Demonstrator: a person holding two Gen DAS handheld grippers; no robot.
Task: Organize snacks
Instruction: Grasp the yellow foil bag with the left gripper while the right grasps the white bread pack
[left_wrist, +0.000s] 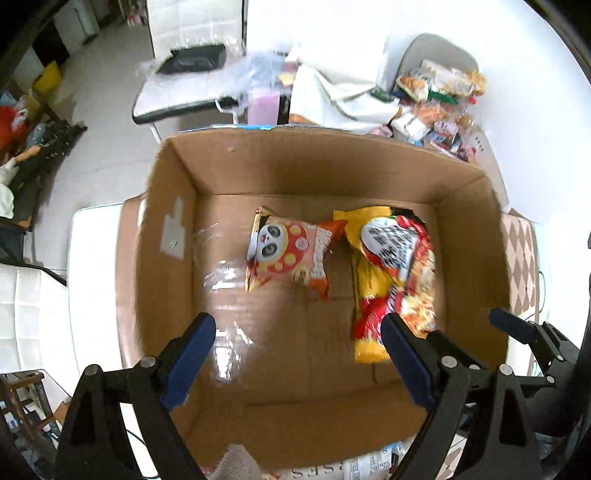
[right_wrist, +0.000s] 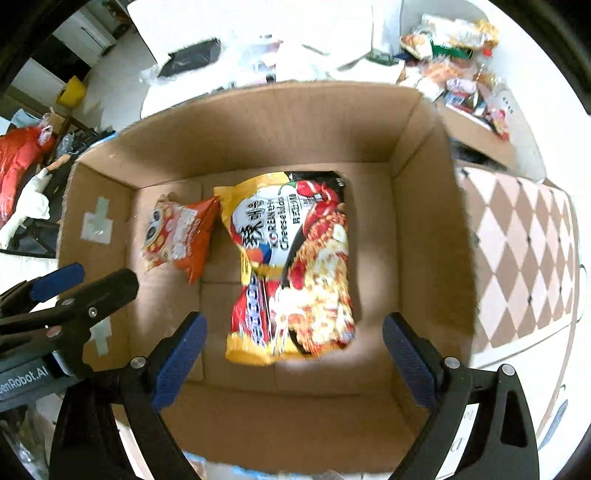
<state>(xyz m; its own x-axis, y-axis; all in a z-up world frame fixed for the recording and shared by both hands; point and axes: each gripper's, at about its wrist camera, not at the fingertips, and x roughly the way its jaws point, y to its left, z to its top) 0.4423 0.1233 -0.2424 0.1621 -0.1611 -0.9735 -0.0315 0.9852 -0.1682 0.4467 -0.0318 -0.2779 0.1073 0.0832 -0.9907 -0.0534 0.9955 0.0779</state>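
An open cardboard box (left_wrist: 166, 236) (right_wrist: 424, 229) holds two snack packs on its floor. A small orange panda snack bag (left_wrist: 288, 254) (right_wrist: 181, 236) lies left of a large yellow and red Korean cheese noodle pack (left_wrist: 395, 273) (right_wrist: 295, 266). My left gripper (left_wrist: 299, 358) is open and empty above the box's near half. My right gripper (right_wrist: 291, 354) is open and empty above the noodle pack's near end. The right gripper's fingers (left_wrist: 517, 328) show at the right of the left wrist view. The left gripper's fingers (right_wrist: 74, 288) show at the left of the right wrist view.
A pile of loose snack packs (left_wrist: 439, 103) (right_wrist: 458, 55) lies beyond the box at the far right. A checkered cloth (right_wrist: 524, 258) lies right of the box. A white chair (left_wrist: 184, 88) with a black item stands behind. Clutter lies on the floor at far left.
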